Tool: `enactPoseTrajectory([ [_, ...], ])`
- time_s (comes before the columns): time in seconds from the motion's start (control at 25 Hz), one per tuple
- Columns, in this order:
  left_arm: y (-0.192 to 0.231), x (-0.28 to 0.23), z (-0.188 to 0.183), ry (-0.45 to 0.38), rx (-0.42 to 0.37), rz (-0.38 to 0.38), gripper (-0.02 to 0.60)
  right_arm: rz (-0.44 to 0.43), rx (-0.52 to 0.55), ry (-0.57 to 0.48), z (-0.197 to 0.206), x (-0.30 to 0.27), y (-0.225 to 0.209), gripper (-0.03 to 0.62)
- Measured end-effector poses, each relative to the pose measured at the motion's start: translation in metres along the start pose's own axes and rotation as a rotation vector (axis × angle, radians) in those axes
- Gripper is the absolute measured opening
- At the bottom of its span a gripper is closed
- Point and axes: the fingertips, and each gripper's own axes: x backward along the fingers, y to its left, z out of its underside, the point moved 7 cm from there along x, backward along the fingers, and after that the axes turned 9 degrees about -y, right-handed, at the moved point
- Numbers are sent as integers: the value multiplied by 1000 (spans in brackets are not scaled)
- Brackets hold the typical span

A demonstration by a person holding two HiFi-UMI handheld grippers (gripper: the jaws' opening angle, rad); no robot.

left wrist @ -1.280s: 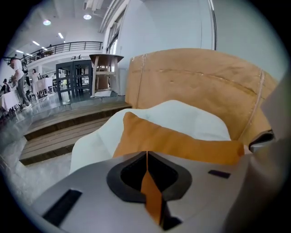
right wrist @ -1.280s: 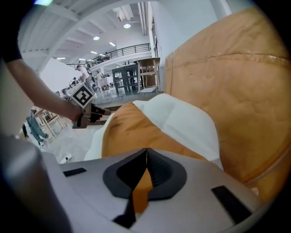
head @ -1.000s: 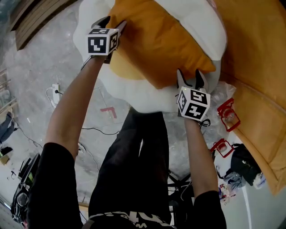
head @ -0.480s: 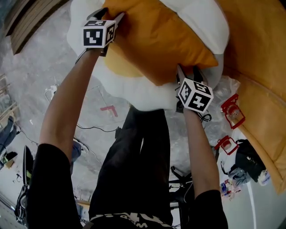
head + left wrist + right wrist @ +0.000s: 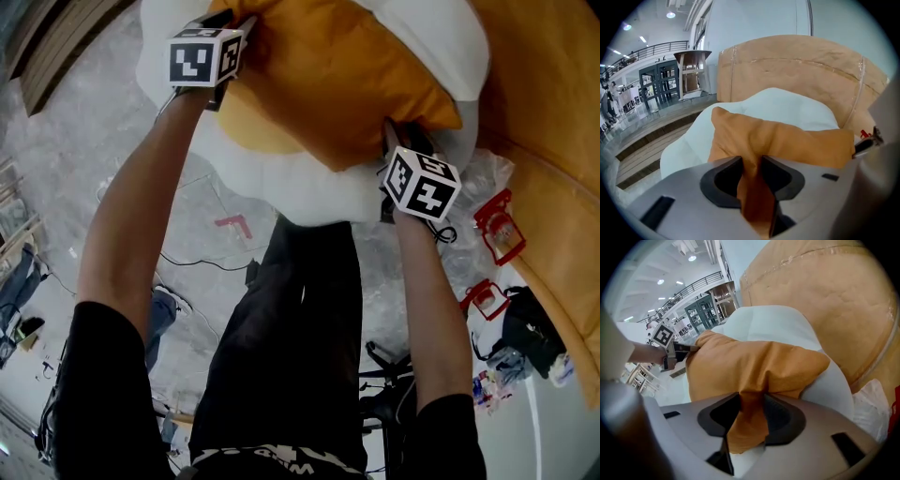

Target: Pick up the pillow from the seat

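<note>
An orange pillow (image 5: 328, 75) lies on the white seat cushion (image 5: 281, 187) of a round tan chair (image 5: 553, 112). My left gripper (image 5: 236, 26) is at the pillow's left corner, and its jaws are closing with a fold of orange fabric (image 5: 754, 187) pinched between them. At the pillow's near right corner my right gripper (image 5: 398, 139) is closing its jaws too, with a bunched corner of the fabric (image 5: 745, 423) squeezed between the pads. In the right gripper view the left gripper (image 5: 677, 348) shows at the pillow's far end.
On the floor right of the chair lie red frames (image 5: 497, 225), crumpled clear plastic (image 5: 487, 178) and a black bag (image 5: 530, 328). Wooden steps (image 5: 56, 47) run at the upper left. Cables and a red tape mark (image 5: 232, 225) lie on the grey floor by the person's legs.
Both grippers have pushed further onto the pillow's corners, and their jaws have narrowed from wide open until they pinch the orange fabric.
</note>
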Motion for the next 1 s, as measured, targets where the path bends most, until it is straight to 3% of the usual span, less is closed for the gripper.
enactPoseTrajectory([
  [0.16, -7, 4, 1, 40, -17, 28, 28, -37, -53, -1, -1, -4, 5, 42],
  [0.2, -8, 5, 2, 41, -17, 30, 16, -41, -68, -7, -1, -4, 6, 32],
  [0.64, -10, 34, -6, 9, 16, 39, 12, -64, -79, -48, 1, 16, 11, 29],
  [0.84, -6, 65, -22, 16, 96, 27, 12, -110, -99, -100, -10, 40, 21, 29],
  [1.0, -15, 103, -43, 29, 76, 30, 12, -112, -84, -102, -28, 76, 26, 29],
])
